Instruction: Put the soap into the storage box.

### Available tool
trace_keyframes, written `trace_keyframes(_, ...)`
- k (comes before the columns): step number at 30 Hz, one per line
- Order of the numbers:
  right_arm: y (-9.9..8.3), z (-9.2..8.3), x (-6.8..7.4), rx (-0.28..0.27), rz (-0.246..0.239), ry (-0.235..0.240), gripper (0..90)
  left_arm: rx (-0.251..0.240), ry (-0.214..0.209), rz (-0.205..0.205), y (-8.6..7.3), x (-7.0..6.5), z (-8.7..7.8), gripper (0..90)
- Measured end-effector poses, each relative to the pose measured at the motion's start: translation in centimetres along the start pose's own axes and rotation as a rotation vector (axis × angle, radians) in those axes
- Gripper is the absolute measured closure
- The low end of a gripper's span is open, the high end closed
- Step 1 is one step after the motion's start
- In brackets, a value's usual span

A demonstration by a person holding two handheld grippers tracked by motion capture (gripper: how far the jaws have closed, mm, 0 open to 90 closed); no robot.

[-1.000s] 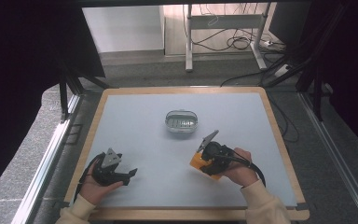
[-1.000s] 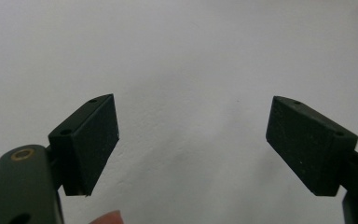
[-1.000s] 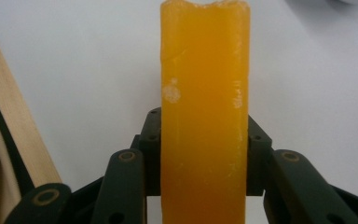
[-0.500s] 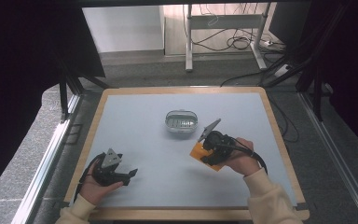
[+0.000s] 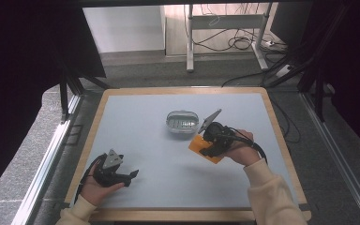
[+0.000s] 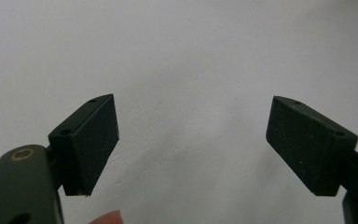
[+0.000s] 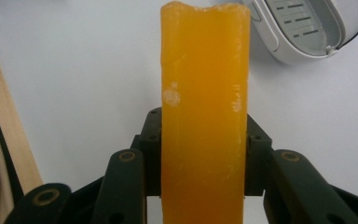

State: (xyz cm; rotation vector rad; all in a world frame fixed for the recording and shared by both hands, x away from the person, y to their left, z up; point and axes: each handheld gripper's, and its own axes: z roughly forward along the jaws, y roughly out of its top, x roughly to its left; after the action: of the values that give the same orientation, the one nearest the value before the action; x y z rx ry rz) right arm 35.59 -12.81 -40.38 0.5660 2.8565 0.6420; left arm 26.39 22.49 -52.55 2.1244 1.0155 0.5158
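An orange soap-like bar [image 5: 199, 148] hangs just above the table, clamped between the jaws of my right gripper [image 5: 208, 146]. In the right gripper view the bar [image 7: 205, 102] stands upright between the pads, and the gripper [image 7: 204, 163] is shut on it. A grey oval soap dish [image 5: 182, 123] lies just beyond and to the left of the bar; its slotted inside [image 7: 307, 28] sits empty at the top right. My left gripper [image 5: 130, 178] rests at the near left of the table, and in its own view the left gripper [image 6: 191, 144] is open with nothing but bare table between the jaws.
The work surface is a pale board with a wooden rim [image 5: 183, 90]. A person's hands and cream sleeves come in from the bottom edge. Beyond the table are a desk frame and cables on the floor [image 5: 243, 42].
My right gripper has lifted the orange bar and carried it away from the person, closer to the soap dish. The left gripper has stayed put.
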Motion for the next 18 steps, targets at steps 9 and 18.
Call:
trace_keyframes(9,0.8,0.2,-0.7,0.003,-0.012,0.006,61.5,0.005,-0.002,0.006,0.0,0.1,0.0,17.1)
trace_keyframes(18,1.4,0.5,-1.3,0.011,-0.021,0.020,61.4,0.008,0.003,-0.002,0.0,0.2,0.0,17.2)
